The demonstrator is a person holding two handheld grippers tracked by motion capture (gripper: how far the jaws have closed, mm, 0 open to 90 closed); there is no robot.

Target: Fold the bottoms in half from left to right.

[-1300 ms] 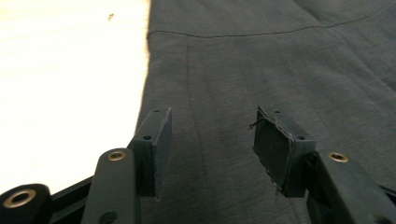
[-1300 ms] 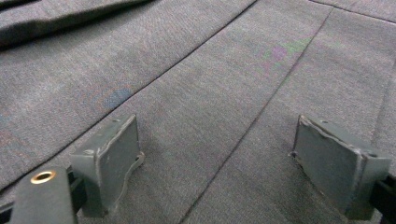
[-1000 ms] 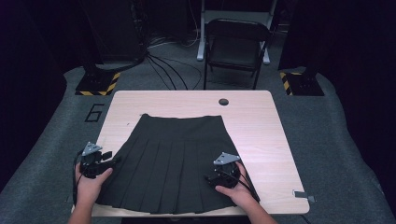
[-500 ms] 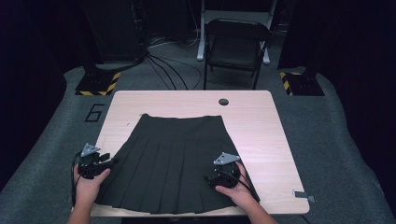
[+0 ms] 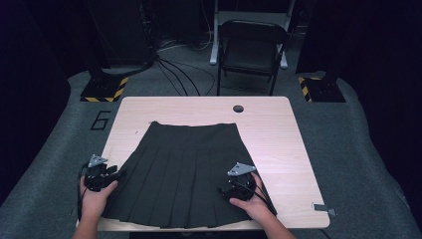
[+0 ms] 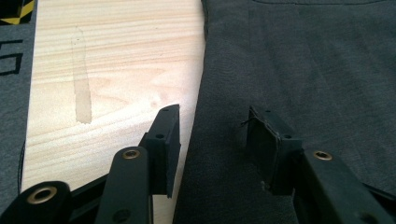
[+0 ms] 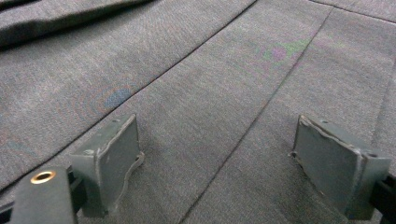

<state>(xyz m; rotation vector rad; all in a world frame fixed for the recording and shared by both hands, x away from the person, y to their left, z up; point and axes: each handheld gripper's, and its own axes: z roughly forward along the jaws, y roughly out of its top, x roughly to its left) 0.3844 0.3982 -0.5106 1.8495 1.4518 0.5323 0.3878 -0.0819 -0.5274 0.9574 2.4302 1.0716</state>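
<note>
Dark pleated skirt [image 5: 186, 169] lay flat along the table's [image 5: 278, 129] near edge, hem nearest the person; the left gripper [image 6: 212, 140], jaws closing astride its side edge, and the released right gripper [image 7: 215, 163] prepared a fold, next requiring firm pinches.

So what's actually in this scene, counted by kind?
Skirt, dark pleated, flat on the table: 1
Wooden table: 1
Hand-held tools, left tool and right tool: 2
Folding chair behind the table: 1
Total: 5
</note>
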